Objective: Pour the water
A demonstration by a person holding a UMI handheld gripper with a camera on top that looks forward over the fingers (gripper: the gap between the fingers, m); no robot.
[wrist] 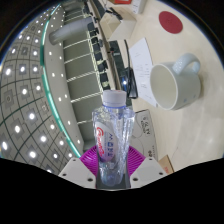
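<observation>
A clear plastic water bottle [114, 130] with a pale cap and a red and blue label stands between my gripper's [114, 158] fingers. Both magenta pads [94, 157] press against its sides, so the gripper is shut on it. The bottle is tilted, its cap pointing ahead toward the table's edge. A white mug [172, 83] with its handle on the far side sits on the pale table [190, 130], ahead and to the right of the bottle, apart from it.
A white sheet of paper [140, 62] lies under and beside the mug. A red round object [170, 20] sits far ahead on the table. To the left, beyond the table's edge, there are a dark shelf unit and a tiled floor [35, 90].
</observation>
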